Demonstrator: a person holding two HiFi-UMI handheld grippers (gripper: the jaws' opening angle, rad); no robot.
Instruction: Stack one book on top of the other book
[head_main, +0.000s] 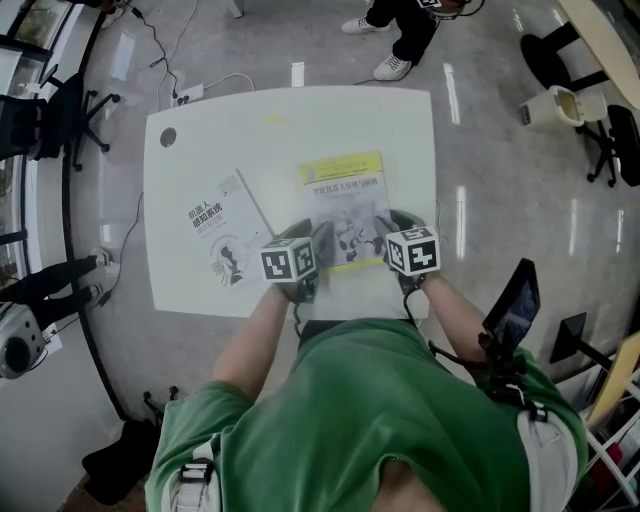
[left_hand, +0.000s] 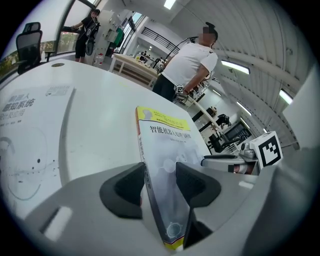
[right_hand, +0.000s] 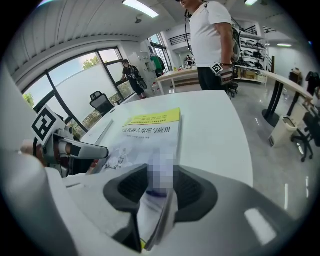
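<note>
A yellow-topped book (head_main: 345, 195) lies in the middle of the white table (head_main: 300, 120), and both grippers hold it at its near corners. My left gripper (head_main: 318, 245) is shut on its near left corner; the spine stands between the pads (left_hand: 159, 187), with the cover (left_hand: 167, 145) running away from them. My right gripper (head_main: 387, 228) is shut on the near right corner, where the page edges sit between the pads (right_hand: 160, 187). To the left lies a white book (head_main: 215, 235), flat on the table (left_hand: 30, 130) and apart from both grippers.
A person in a white shirt (left_hand: 187, 65) stands beyond the table's far edge. Office chairs (head_main: 60, 110) stand left of the table. A power strip with cables (head_main: 190, 95) lies on the floor behind it. There is a round cable hole (head_main: 168, 137) at the table's far left corner.
</note>
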